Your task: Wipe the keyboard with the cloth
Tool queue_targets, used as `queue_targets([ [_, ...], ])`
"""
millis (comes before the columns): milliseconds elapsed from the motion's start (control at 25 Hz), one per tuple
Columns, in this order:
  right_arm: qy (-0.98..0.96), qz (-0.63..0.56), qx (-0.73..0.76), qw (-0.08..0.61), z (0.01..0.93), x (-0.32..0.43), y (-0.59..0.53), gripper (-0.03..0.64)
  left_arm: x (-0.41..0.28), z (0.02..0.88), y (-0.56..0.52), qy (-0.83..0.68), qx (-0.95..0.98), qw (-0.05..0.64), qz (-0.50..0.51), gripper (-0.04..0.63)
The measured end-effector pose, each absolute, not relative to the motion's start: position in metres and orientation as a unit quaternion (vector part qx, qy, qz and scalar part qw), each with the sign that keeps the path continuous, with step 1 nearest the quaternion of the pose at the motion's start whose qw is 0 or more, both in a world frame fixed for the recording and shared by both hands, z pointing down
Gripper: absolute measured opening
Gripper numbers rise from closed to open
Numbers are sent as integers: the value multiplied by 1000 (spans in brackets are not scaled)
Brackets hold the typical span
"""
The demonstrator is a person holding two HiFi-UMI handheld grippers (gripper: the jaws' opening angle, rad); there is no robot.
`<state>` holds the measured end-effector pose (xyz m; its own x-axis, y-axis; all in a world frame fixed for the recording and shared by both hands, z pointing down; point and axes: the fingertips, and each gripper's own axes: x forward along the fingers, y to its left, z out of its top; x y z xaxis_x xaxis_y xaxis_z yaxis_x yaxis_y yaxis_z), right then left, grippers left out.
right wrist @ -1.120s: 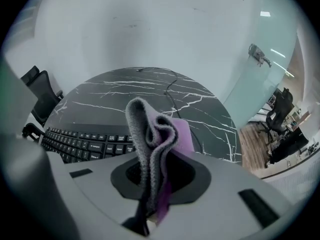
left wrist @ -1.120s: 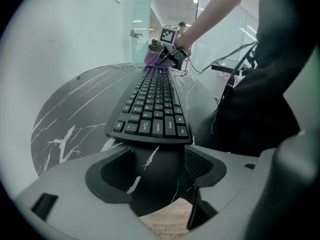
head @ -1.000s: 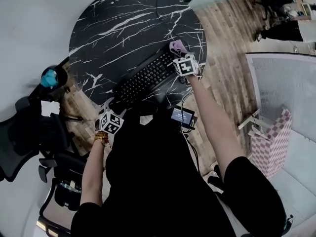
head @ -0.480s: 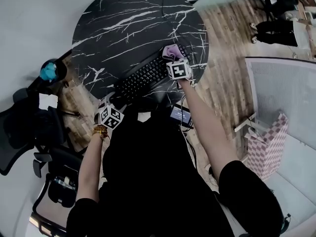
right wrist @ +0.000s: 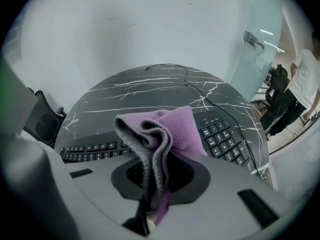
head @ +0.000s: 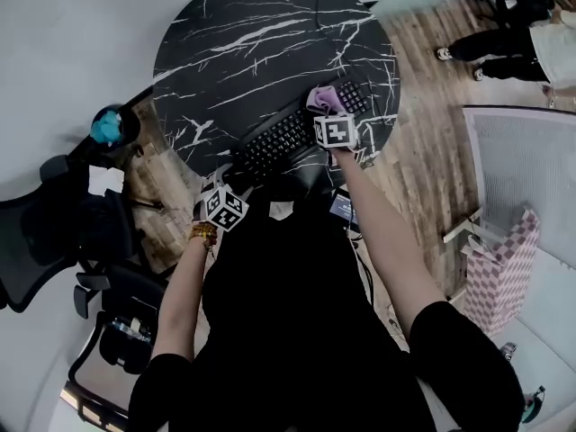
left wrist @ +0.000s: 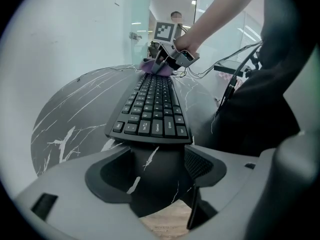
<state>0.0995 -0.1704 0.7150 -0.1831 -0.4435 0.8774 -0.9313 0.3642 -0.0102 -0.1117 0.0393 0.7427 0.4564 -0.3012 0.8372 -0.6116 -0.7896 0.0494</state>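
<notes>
Right gripper [right wrist: 152, 204]: clenched on a bunched purple cloth [right wrist: 160, 134], folds standing up out of the narrow gap between the jaws. Sits just above centre in the head view, over the right end of the black keyboard [head: 292, 138], cloth low at the keys beside the number pad.

Left gripper [left wrist: 157, 176]: released, jaws wide apart, nothing between them but dark tabletop and a strip of wooden floor. Hangs at the keyboard's other short end, left of centre in the head view, just short of that edge and not touching it.

Keyboard: flat on a round black marble table [head: 243, 34] with white veins, running diagonally from lower left to upper right, close to the table's lower rim. Thin cable [right wrist: 200, 91] trailing across the tabletop behind it.

Around the table: black office chair [head: 54, 232] at the left edge, a teal thing [head: 106, 126] just above it, a pink-and-white checked box [head: 499, 273] at right, a person [head: 504, 48] standing on the wooden floor at upper right.
</notes>
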Motion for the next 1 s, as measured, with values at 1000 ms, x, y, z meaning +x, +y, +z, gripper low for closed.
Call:
queue_targets([
  [1000, -726, 306, 459, 410, 720, 6, -110, 61, -110, 742, 39, -271, 844, 165, 433, 319],
])
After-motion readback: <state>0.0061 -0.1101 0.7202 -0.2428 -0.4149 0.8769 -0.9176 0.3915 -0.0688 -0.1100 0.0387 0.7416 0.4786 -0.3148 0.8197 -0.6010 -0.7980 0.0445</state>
